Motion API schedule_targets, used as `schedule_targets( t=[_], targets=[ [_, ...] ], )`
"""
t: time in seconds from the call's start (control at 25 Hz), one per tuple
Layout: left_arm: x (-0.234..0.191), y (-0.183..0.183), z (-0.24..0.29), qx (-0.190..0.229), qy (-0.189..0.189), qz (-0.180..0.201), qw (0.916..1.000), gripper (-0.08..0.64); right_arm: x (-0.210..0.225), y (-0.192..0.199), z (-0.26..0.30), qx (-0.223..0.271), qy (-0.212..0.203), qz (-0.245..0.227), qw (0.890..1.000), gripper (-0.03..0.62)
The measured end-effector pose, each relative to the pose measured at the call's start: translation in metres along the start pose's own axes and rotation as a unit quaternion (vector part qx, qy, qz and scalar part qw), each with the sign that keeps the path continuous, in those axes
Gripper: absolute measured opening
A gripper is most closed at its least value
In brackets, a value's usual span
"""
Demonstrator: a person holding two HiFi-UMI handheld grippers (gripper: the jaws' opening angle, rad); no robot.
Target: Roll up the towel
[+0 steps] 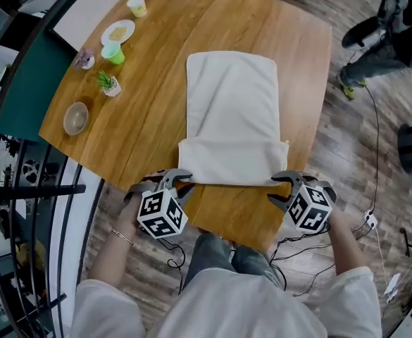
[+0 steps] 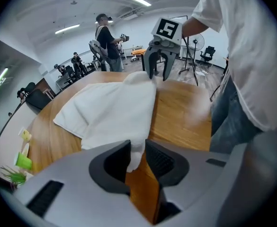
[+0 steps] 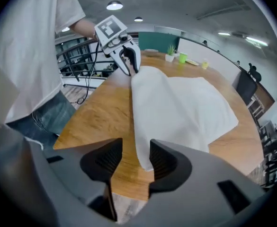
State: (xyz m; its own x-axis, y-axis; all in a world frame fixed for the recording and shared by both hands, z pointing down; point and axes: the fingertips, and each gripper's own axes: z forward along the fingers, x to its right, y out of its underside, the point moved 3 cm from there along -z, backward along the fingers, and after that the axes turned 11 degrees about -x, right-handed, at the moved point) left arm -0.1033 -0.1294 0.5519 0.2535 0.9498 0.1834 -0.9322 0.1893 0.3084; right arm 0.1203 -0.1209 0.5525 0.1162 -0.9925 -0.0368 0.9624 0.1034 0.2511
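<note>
A white towel (image 1: pixel 234 111) lies on the round wooden table (image 1: pixel 149 104), its near end folded over into a thicker band. My left gripper (image 1: pixel 181 182) sits at the band's near-left corner. In the left gripper view the pads of this gripper (image 2: pixel 137 155) pinch that towel (image 2: pixel 110 112) corner. My right gripper (image 1: pixel 283 182) is at the near-right corner. In the right gripper view its jaws (image 3: pixel 136 157) stand apart, and the towel (image 3: pixel 181 103) corner lies loose between them, against one pad only. Each gripper view shows the other gripper at the far corner: the right (image 2: pixel 158 67), the left (image 3: pixel 129 60).
At the table's left side stand a bowl (image 1: pixel 75 117), a small potted plant (image 1: pixel 109 84), a green cup (image 1: pixel 113 52), a plate (image 1: pixel 117 32) and a yellow cup (image 1: pixel 137 6). The near table edge runs just below the grippers. A person (image 2: pixel 107 41) stands beyond the table.
</note>
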Motion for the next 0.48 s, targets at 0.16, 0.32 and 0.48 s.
schedule_targets(
  t=[0.16, 0.32, 0.48],
  targets=[
    [-0.006, 0.007, 0.015, -0.017, -0.009, 0.006, 0.9998, 0.11, 0.01, 0.016, 0.017, -0.03, 0.009, -0.011, 0.999, 0.184],
    [-0.007, 0.008, 0.019, -0.021, -0.006, 0.013, 0.9997, 0.111, 0.011, 0.019, 0.022, -0.034, 0.009, -0.011, 0.999, 0.183],
    [-0.007, 0.009, 0.023, -0.028, 0.006, 0.023, 0.9993, 0.12, 0.011, 0.019, 0.023, -0.028, -0.003, 0.002, 1.0, 0.169]
  ],
)
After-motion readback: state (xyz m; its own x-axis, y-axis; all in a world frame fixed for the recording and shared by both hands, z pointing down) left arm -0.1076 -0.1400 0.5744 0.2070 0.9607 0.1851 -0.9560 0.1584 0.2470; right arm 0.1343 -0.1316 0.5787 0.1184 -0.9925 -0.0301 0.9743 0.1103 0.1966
